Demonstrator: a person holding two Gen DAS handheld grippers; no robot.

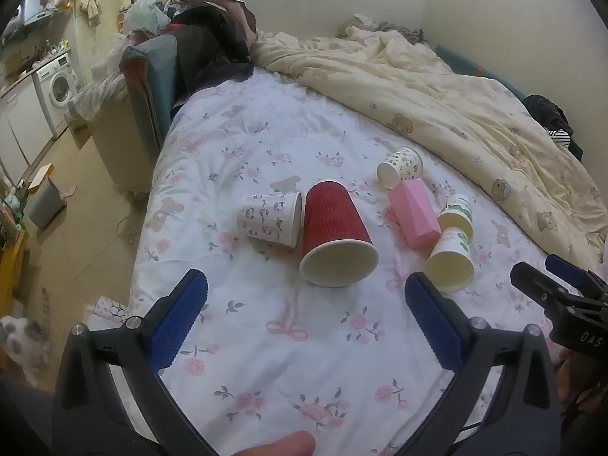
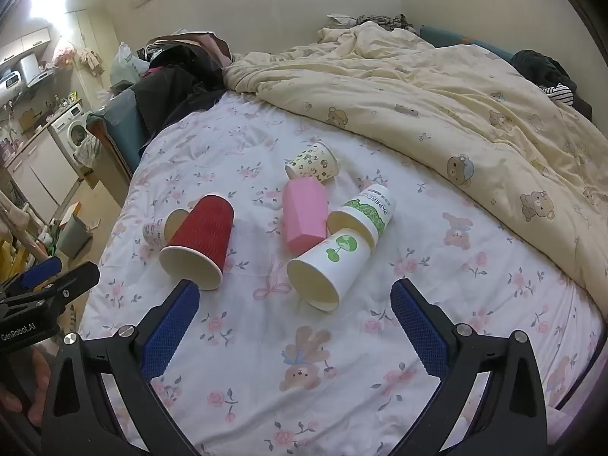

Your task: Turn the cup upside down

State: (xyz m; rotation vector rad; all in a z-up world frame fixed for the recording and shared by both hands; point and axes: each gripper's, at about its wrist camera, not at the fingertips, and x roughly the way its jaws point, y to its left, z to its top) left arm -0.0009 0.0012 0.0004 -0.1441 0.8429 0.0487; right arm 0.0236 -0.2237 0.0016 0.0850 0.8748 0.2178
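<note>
Both your left gripper (image 1: 306,317) and right gripper (image 2: 294,321) hang spread wide, holding nothing. Light paper crushes easily, so pinch the red cup (image 1: 334,233) gently mid-wall.

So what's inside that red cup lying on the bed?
Nothing visible: the red cup lies on its side on the sheet, mouth toward the camera, showing a bare cream interior. Its far bottom is in shadow.

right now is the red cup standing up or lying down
Lying down. The red cup rests on its side on the bed sheet, its open mouth turned toward the cameras and its closed base pointing away; the inside looks empty.
</note>
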